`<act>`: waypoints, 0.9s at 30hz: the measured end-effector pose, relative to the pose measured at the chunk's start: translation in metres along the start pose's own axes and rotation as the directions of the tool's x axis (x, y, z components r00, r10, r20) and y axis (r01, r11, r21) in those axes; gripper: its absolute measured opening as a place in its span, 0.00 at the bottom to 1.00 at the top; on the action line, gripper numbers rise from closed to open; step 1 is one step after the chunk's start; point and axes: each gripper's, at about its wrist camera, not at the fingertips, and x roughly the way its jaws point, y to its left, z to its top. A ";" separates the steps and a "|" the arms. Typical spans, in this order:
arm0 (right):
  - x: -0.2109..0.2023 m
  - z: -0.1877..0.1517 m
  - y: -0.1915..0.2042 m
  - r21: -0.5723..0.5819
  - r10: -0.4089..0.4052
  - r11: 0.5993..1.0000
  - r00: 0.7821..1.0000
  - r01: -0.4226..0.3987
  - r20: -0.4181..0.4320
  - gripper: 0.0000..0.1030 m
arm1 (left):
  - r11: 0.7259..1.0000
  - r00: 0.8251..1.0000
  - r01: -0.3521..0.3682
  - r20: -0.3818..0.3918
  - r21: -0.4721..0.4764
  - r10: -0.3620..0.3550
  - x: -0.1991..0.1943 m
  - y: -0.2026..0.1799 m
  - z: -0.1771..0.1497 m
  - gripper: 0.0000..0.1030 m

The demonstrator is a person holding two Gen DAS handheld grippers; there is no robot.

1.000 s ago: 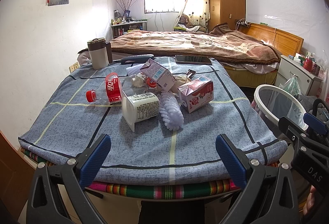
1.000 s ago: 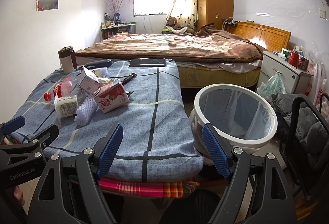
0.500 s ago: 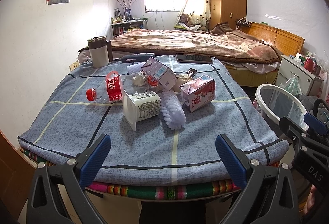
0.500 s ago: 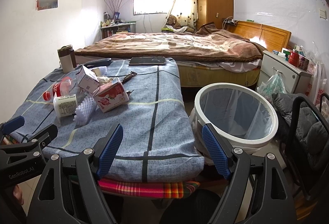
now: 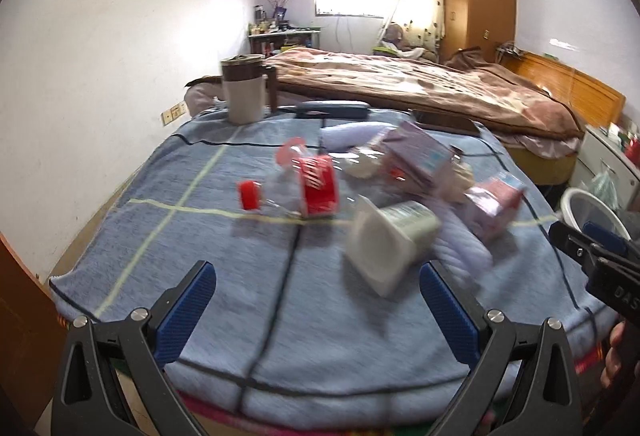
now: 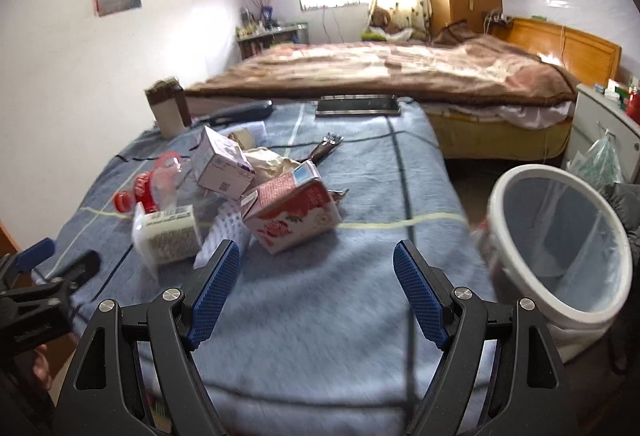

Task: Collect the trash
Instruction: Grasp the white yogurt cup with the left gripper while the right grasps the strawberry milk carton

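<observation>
Trash lies in a heap on the blue-blanketed table (image 5: 240, 276): a crushed clear bottle (image 5: 308, 183) with red label and cap, a white yoghurt cup (image 5: 392, 240) on its side, a purple carton (image 5: 420, 159) and a pink strawberry carton (image 6: 292, 215). My left gripper (image 5: 316, 310) is open just short of the bottle and cup. Over the table's near edge my right gripper (image 6: 316, 294) is open too, in front of the pink carton, nothing between its fingers. A white-rimmed lined bin (image 6: 560, 236) stands on the floor right of the table.
A brown-and-white mug (image 5: 244, 91), a dark case (image 5: 332, 108) and a tablet (image 6: 357, 104) sit at the table's far end. A bed (image 6: 400, 71) lies beyond, a white nightstand (image 6: 600, 127) at the right. A white ridged object (image 6: 228, 232) lies among the trash.
Both grippers have moved forward over the table towards the trash heap, which looms larger; the views are motion-blurred. Both stay open.
</observation>
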 end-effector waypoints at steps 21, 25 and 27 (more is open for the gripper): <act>0.089 0.038 0.007 0.185 0.121 0.979 0.979 -0.090 -0.164 0.78 | 0.971 0.970 0.229 -0.102 0.061 -0.222 0.063 -0.010 0.017 1.00; 0.096 0.040 0.000 0.222 0.157 0.968 0.970 -0.115 -0.184 0.78 | 0.965 0.961 0.255 -0.120 0.054 -0.248 0.071 -0.011 0.018 1.00; 0.093 0.039 -0.001 0.218 0.175 0.967 0.966 -0.132 -0.190 0.78 | 0.966 0.960 0.255 -0.133 0.053 -0.246 0.074 -0.013 0.017 1.00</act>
